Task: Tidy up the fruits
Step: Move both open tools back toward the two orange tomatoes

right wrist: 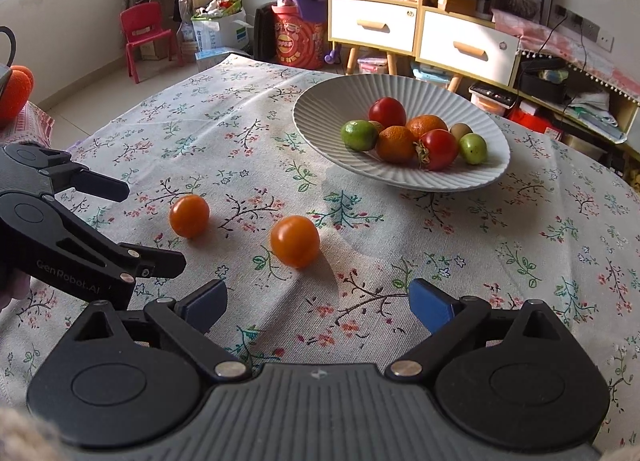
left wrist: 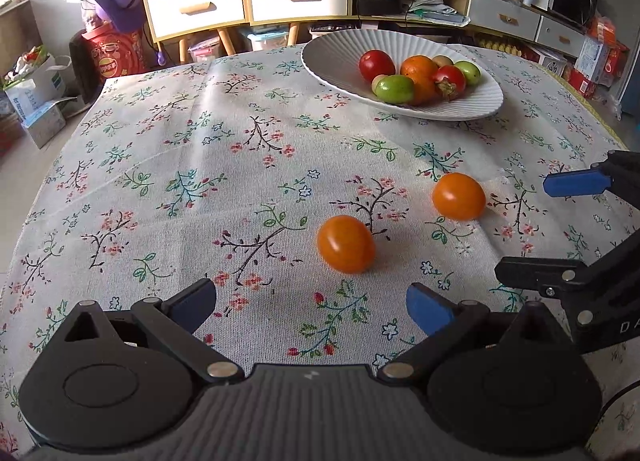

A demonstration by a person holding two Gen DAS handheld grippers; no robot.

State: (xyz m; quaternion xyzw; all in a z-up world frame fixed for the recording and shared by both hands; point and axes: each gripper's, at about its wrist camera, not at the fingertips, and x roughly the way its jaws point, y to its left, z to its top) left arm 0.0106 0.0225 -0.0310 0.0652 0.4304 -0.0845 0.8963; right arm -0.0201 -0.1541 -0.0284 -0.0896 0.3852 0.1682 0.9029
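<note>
— Two orange tomatoes [left wrist: 346, 244] [right wrist: 295, 241] lie loose on the tablecloth [left wrist: 168, 149], near the plate [left wrist: 328, 57].
— Left gripper [left wrist: 312, 307] and right gripper [right wrist: 318, 303] gape empty; each should straddle one fruit, then close gently.

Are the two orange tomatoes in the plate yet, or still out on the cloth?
Out. Both orange tomatoes lie on the tablecloth, short of the white plate.

2 tomatoes [right wrist: 189, 215] [right wrist: 295, 241] on cloth [right wrist: 520, 261], well apart – plate [right wrist: 332, 101] behind w/ approx. 8 fruits.
</note>
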